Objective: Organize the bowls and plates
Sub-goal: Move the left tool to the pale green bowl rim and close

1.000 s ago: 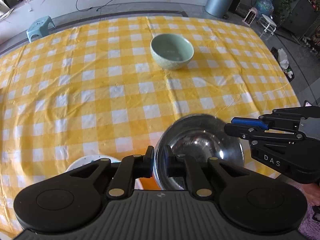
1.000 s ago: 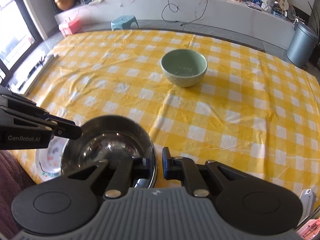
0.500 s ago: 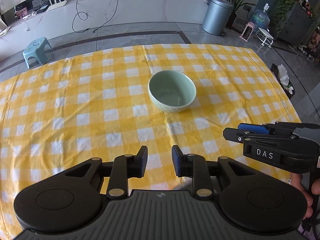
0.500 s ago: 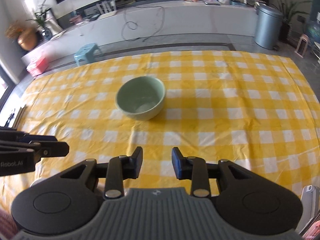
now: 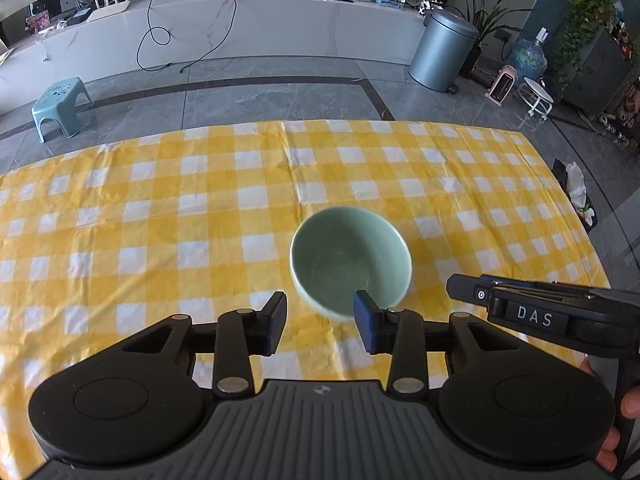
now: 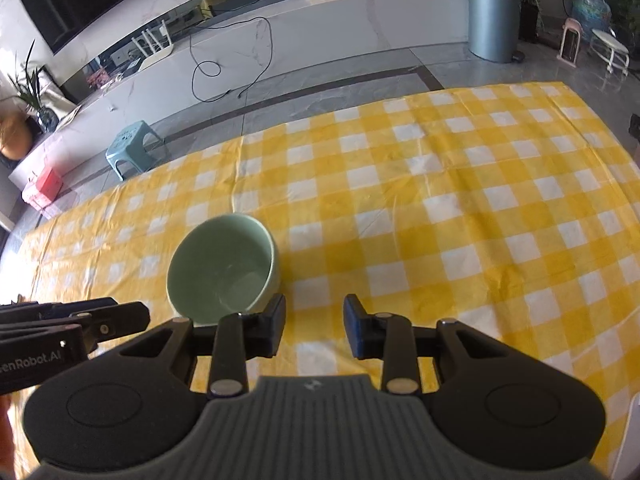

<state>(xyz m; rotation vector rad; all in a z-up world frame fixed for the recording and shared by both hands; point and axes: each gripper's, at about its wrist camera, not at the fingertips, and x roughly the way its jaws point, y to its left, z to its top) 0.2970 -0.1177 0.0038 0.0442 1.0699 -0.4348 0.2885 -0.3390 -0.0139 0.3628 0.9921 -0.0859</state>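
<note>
A pale green bowl (image 5: 350, 258) stands upright on the yellow checked tablecloth (image 5: 160, 216). My left gripper (image 5: 320, 322) hovers just short of it with its jaws opening; its right fingertip (image 5: 366, 320) overlaps the bowl's near rim, and nothing is pressed between the pads. In the right wrist view the bowl (image 6: 222, 266) lies ahead and left of my right gripper (image 6: 314, 324), which is open and empty over the cloth. Each gripper shows from the side in the other's view: the right gripper (image 5: 464, 292) right of the bowl, the left gripper (image 6: 132, 314) left of it.
The cloth's far edge (image 5: 320, 124) drops to a grey floor with a blue stool (image 5: 62, 106) and a metal bin (image 5: 444, 54). A white object (image 6: 632, 424) peeks in at the lower right of the right wrist view. A person's fingers (image 5: 624, 404) hold the right gripper.
Both grippers let go of the steel bowl, which has left the views along with a white plate. They moved forward across the table to the green bowl, and their jaws opened wider.
</note>
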